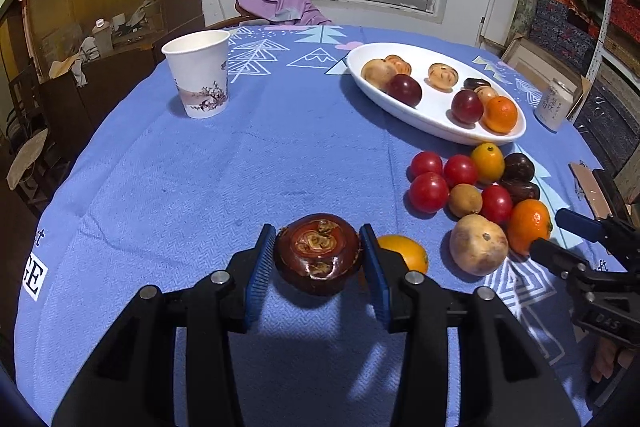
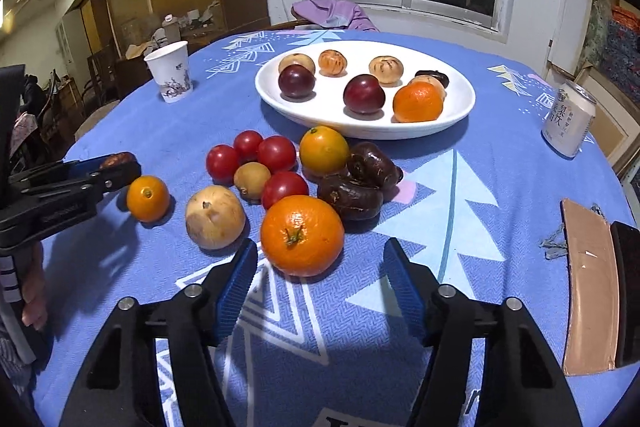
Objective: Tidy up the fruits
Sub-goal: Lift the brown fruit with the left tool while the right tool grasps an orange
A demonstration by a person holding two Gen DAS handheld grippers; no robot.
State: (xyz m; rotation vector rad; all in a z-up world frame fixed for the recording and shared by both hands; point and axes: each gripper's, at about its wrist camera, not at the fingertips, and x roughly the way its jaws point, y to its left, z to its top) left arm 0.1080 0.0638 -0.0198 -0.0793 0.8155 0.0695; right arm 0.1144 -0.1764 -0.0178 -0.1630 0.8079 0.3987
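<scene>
My left gripper (image 1: 317, 239) is shut on a dark brown, flattish round fruit (image 1: 318, 267), held just above the blue cloth; in the right wrist view that gripper (image 2: 120, 165) is at the far left. My right gripper (image 2: 322, 251) is open, and a large orange (image 2: 302, 235) lies partly between its fingertips with a gap on each side. Behind the orange is a loose pile of red tomatoes (image 2: 277, 153), a tan round fruit (image 2: 215, 217), dark brown fruits (image 2: 350, 197) and a yellow-orange fruit (image 2: 324, 150). A white oval plate (image 2: 460, 107) holds several fruits.
A small orange fruit (image 2: 148, 198) lies alone beside the left gripper. A paper cup (image 1: 199, 73) stands at the back left and a drink can (image 2: 568, 123) at the right edge. A flat tan object (image 2: 590, 291) lies near right. A chair with purple cloth (image 2: 332, 13) stands behind the table.
</scene>
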